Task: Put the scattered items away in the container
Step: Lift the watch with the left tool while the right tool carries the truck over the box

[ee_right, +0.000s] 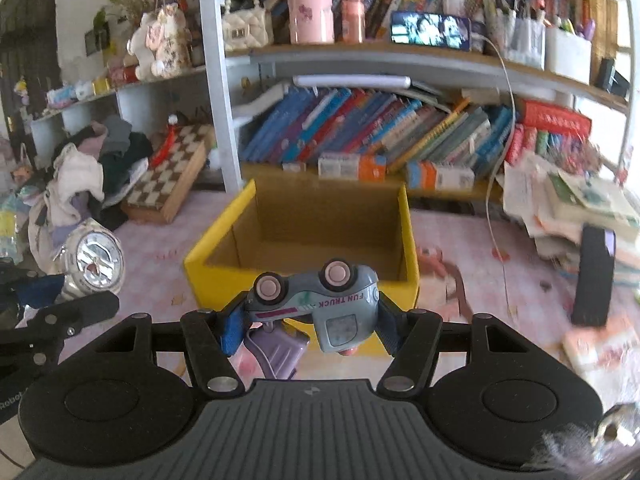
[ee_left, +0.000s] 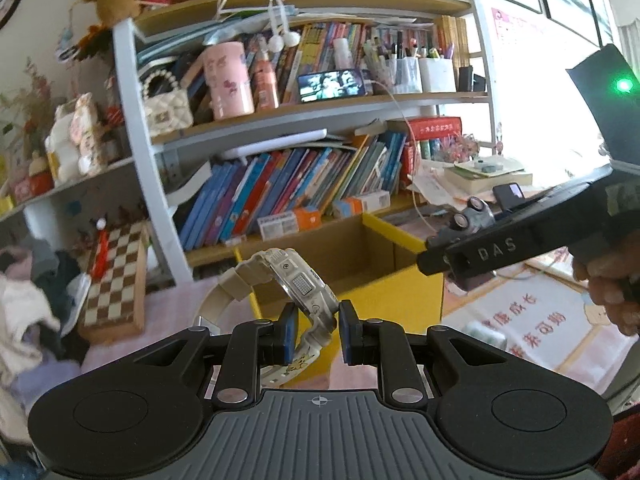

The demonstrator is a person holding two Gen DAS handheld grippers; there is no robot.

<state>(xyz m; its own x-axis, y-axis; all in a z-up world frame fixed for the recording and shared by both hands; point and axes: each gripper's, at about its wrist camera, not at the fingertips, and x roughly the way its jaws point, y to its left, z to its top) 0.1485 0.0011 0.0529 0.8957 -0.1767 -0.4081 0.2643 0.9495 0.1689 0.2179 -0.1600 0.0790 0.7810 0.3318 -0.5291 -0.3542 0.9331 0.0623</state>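
Observation:
My left gripper (ee_left: 318,330) is shut on a white wristwatch (ee_left: 298,288), held edge-on above the desk just before the yellow cardboard box (ee_left: 384,296). The watch also shows in the right wrist view (ee_right: 94,258), face toward the camera. My right gripper (ee_right: 310,320) is shut on a grey-blue toy truck (ee_right: 320,300) marked FUN TRUCK, upside down with its wheels up, in front of the open box (ee_right: 224,248). The box interior looks empty. The right gripper and truck (ee_left: 468,216) appear at the right of the left wrist view.
A bookshelf (ee_right: 360,132) full of books stands behind the box. A chessboard box (ee_right: 172,176) and a clothes pile (ee_right: 80,176) lie at the left. Papers and books (ee_right: 580,204), a black object (ee_right: 592,276) and a pink toy (ee_right: 440,272) lie on the pink desk mat at the right.

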